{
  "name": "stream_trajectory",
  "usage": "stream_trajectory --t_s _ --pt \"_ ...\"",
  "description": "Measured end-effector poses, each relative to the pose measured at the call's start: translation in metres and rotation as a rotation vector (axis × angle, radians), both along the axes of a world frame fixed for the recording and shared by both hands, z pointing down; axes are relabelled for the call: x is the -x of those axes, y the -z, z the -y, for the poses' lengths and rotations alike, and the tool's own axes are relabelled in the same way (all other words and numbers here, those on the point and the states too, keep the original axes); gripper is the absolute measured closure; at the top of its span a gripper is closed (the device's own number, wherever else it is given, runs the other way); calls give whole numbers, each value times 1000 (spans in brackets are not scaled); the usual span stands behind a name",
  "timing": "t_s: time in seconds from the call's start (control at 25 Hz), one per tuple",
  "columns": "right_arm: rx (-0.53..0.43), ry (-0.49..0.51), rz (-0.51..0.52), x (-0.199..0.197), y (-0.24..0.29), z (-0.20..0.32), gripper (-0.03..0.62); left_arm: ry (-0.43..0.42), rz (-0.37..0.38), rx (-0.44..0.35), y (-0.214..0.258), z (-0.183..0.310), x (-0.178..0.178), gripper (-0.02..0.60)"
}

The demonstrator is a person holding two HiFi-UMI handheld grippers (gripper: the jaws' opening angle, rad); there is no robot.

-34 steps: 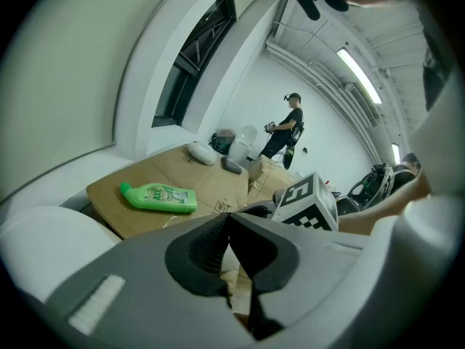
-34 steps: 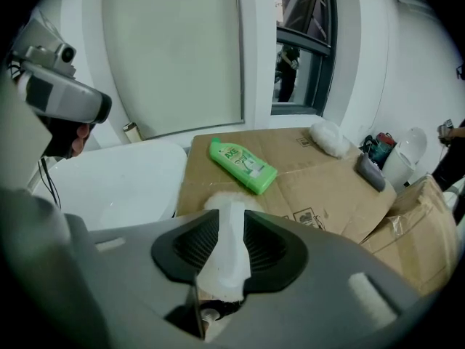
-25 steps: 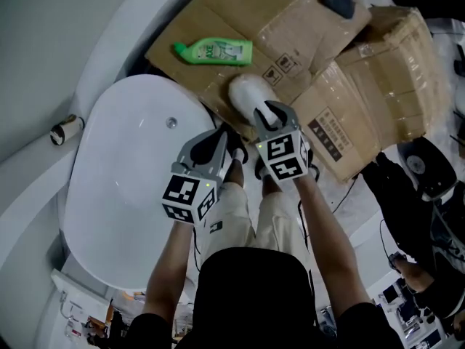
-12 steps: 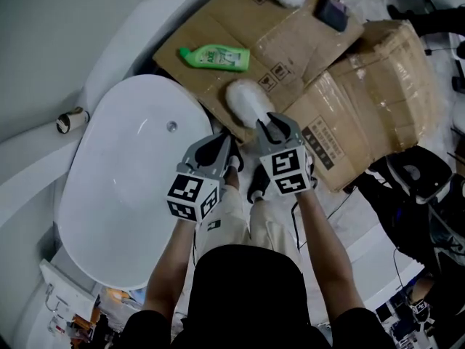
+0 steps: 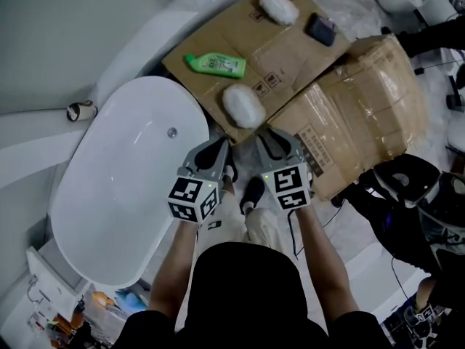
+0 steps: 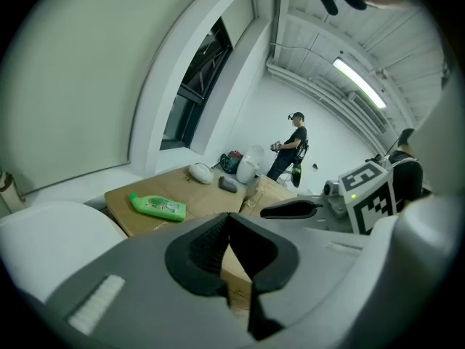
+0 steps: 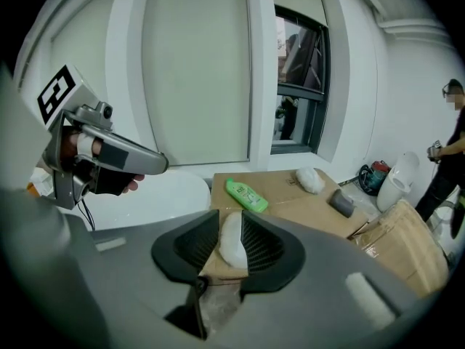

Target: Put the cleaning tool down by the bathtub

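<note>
I count two fluffy white cleaning pads and one green plastic bottle; the near pad lies just past my slightly open right gripper, and my left gripper is closed

green bottle on cardboard sheet | taped box beside

You have bare cardboard open between the green bottle, near white pad and far pad; the taped box blocks the right, the bathtub the left.
</note>
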State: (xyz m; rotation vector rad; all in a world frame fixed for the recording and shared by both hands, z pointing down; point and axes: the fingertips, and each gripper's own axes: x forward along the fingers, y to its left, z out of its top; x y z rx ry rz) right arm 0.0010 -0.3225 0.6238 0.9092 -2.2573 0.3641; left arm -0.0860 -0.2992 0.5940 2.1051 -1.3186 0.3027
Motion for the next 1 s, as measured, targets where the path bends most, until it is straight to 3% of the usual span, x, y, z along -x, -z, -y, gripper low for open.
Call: stream_trajectory --t_s 0.64,1.0 --pt "-168 4 123 -44 98 -109 496 32 3 -150 78 -100 -52 583" --pt "-213 11 193 -66 140 -166 503 21 8 -200 113 -159 -88 583"
